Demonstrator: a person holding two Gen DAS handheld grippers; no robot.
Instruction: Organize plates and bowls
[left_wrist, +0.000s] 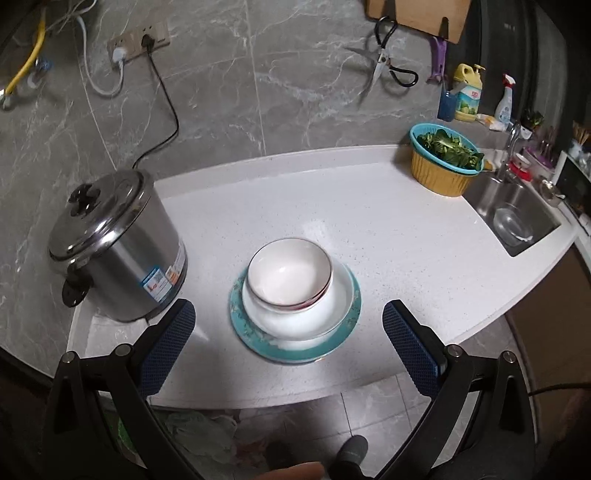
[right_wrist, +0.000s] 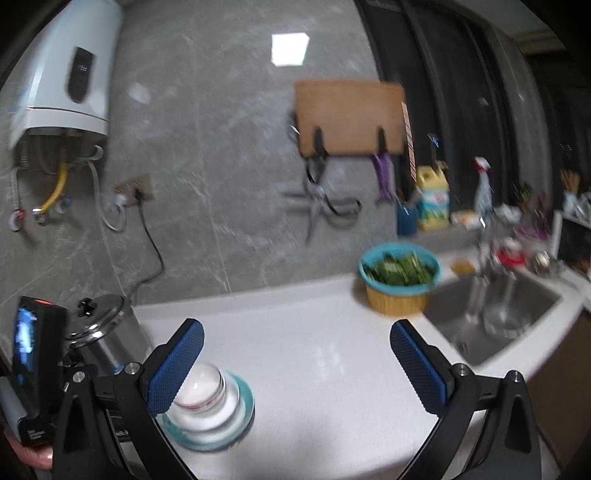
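Both pairs of fingers are spread wide and hold nothing. The left gripper (left_wrist: 288, 332) hangs over the stack: a bowl (left_wrist: 290, 271) nested in another, in a white dish (left_wrist: 303, 317), on a teal plate (left_wrist: 295, 347), near the front edge of the surface (left_wrist: 388, 229). The right gripper (right_wrist: 295, 365) sits higher, the stack (right_wrist: 210, 413) low at its left finger (right_wrist: 173, 365). Only the right view, blurred, shows the water heater (right_wrist: 62, 70). A pot (left_wrist: 118, 243) stands just left of the stack. The basket (left_wrist: 445, 162) holds greens; the sink (left_wrist: 517, 218) holds a clear bowl
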